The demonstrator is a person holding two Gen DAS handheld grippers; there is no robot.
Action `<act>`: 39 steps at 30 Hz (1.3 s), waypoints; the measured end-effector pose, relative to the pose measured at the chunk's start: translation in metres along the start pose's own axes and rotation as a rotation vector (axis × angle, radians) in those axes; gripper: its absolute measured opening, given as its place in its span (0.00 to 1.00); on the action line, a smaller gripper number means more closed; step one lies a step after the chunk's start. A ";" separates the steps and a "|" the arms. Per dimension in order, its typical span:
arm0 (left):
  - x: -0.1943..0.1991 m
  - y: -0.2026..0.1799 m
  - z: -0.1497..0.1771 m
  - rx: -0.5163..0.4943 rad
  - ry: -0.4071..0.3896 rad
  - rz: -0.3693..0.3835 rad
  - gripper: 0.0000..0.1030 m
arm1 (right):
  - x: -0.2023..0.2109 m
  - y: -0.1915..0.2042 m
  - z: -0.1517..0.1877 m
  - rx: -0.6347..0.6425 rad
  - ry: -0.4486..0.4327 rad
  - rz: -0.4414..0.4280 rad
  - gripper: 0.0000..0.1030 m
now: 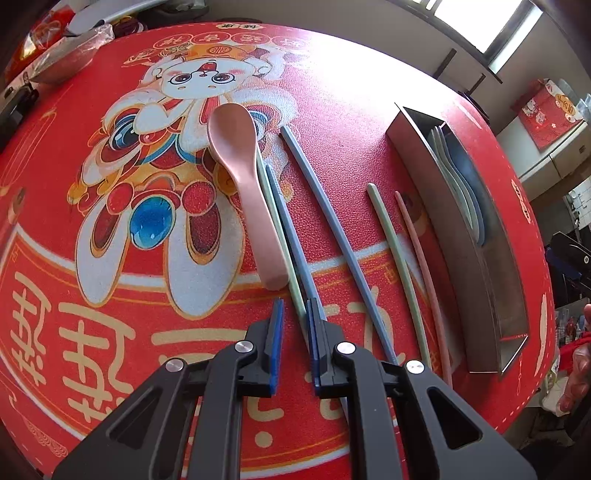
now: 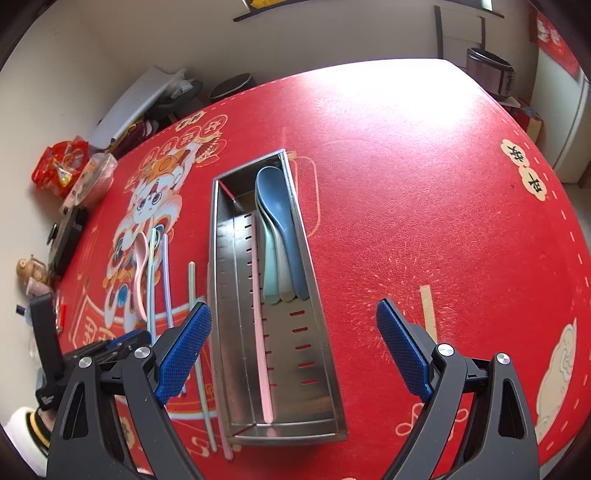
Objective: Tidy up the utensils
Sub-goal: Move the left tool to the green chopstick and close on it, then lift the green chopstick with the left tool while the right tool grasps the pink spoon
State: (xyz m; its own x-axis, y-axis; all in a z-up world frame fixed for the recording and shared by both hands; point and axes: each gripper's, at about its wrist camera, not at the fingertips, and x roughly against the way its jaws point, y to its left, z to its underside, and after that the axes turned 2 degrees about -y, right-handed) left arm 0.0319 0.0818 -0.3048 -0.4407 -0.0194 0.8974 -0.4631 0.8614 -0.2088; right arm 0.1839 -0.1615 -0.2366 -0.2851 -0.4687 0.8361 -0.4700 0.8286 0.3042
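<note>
Chopsticks (image 1: 295, 254) between narrowed hand-held gripper (image 1: 295, 310) pads

Daylight pours in from the bright window (image 1: 491, 26) up by the ceiling, blowing out a white glare patch on the far end of the red printed tablecloth (image 2: 399, 96). Both fisheye views bend hard and darken at the corners; shadows stay soft, focus crisp.

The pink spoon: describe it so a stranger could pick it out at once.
On the red tablecloth, find the printed lion-dance cartoon left of the steel tray. The pink spoon lies along the cartoon's right edge, beside loose chopsticks. It is the only spoon outside the tray, and the only pink one.
</note>
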 end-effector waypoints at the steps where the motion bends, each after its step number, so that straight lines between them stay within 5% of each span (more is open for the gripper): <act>1: -0.001 0.000 -0.002 -0.005 -0.001 -0.004 0.12 | 0.000 -0.001 0.000 -0.002 0.001 0.001 0.85; 16: -0.013 -0.007 -0.026 -0.059 -0.039 -0.078 0.07 | -0.001 -0.012 0.001 -0.030 0.007 0.008 0.85; 29: 0.007 0.005 0.022 -0.044 0.079 -0.002 0.05 | -0.007 -0.004 0.001 -0.030 0.015 -0.007 0.85; 39: 0.007 0.001 0.007 -0.060 0.059 -0.001 0.06 | -0.007 0.005 0.002 -0.002 0.017 -0.009 0.85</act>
State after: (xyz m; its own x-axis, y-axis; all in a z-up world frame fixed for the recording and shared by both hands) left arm 0.0234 0.0792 -0.3018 -0.3935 0.0084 0.9193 -0.4154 0.8905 -0.1859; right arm 0.1818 -0.1546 -0.2422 -0.2663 -0.4708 0.8411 -0.4705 0.8251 0.3129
